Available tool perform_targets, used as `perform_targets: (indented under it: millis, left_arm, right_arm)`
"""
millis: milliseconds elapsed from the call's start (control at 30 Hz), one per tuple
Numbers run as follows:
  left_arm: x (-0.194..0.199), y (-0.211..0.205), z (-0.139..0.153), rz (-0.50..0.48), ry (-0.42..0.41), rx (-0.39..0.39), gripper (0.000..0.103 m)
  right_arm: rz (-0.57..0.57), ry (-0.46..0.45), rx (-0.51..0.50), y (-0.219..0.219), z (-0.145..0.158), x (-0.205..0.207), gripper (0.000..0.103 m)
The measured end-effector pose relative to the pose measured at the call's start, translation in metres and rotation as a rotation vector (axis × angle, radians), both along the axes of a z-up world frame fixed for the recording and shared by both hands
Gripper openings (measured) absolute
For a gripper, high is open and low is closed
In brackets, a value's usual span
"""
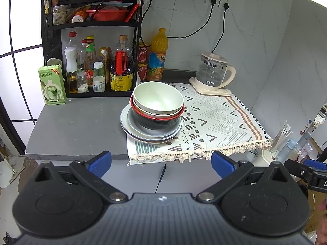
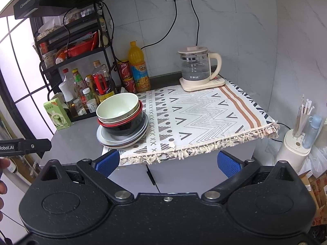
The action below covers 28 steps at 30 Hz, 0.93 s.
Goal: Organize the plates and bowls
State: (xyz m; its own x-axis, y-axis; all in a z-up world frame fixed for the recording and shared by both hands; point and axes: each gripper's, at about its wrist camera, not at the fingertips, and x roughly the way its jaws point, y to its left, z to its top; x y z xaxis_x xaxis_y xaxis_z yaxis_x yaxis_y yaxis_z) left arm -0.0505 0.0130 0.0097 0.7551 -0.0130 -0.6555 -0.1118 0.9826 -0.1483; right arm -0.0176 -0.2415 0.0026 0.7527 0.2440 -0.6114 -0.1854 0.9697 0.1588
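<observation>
Bowls (image 1: 157,102) nested on plates (image 1: 150,129) sit straight ahead of our left gripper (image 1: 161,164), on the table's (image 1: 77,130) patterned cloth (image 1: 214,122), farther left of our right gripper (image 2: 168,162); both grippers gape wide, empty.

I see the bowls (image 1: 157,100) nested on the plates (image 1: 130,129), stack sitting on the cloth's (image 1: 216,122) left edge on the counter (image 1: 77,126). Kettle (image 1: 212,72) at the cloth's back right corner. Bottle rack (image 1: 92,61) behind-left of the stack, carton (image 1: 52,84) left of it.
</observation>
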Motion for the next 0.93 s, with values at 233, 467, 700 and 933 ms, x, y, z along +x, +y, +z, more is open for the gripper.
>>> perform_targets:
  millis: [233,467,700,933]
  left_arm:
    - [0.002,0.001,-0.002,-0.002,0.007,0.007,0.102]
    - [0.000,-0.002,-0.003,-0.008,0.014,0.016,0.102]
    - [-0.005,-0.011,-0.002,-0.025,0.009,0.030,0.102]
    - [-0.010,-0.019,0.001,-0.024,0.012,0.051,0.102]
  right_arm:
    - [-0.003,0.022,-0.015,0.000,-0.003,0.003,0.103]
    - [-0.008,0.016,-0.023,-0.002,-0.001,0.002,0.103]
    - [-0.008,0.012,-0.018,-0.007,0.001,-0.002,0.103]
    - [0.002,0.018,-0.018,-0.010,0.003,-0.004,0.103]
